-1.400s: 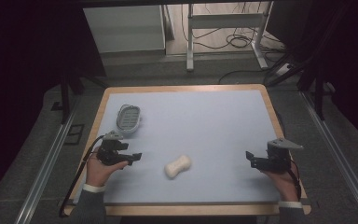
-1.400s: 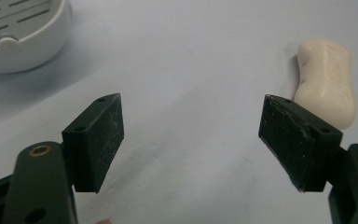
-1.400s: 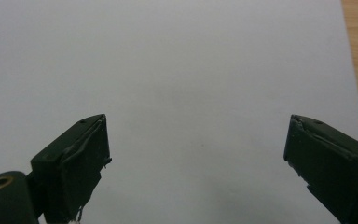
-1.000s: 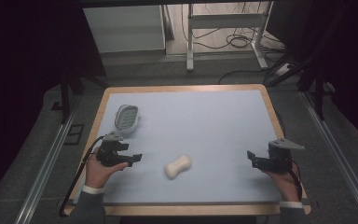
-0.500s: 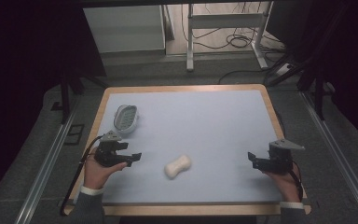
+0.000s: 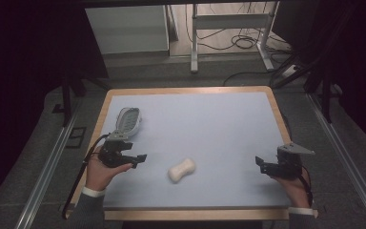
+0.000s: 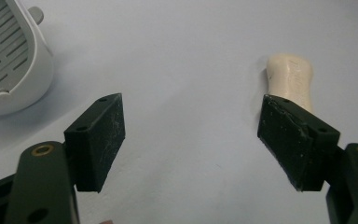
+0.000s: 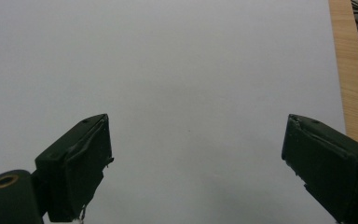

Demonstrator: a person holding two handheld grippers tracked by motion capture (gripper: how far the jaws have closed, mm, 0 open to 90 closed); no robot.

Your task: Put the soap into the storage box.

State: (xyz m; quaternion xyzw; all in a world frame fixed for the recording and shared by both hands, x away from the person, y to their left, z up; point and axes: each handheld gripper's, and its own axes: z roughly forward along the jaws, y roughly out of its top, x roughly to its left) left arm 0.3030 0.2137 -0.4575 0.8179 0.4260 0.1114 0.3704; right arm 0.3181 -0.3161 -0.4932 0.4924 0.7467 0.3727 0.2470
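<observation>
While both grippers hover with jaws spread wide and empty, the soap bar (image 6: 181,170) lies on the blue mat (image 6: 205,124). Left of the soap sits the left gripper (image 6: 136,159), with what looks like a slotted soap dish (image 6: 127,120) just beyond it; the right gripper (image 6: 262,165) stands well apart on the soap's other side.

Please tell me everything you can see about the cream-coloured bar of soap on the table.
The soap bar is cream-white, with rounded ends and a narrower waist, smooth and matte; faint lettering is pressed into its top. It lies flat and slanted on the pale blue table, toward the near edge. Nothing touches it. The left gripper is close beside it, jaws open; the soap dish stands farther off.
</observation>
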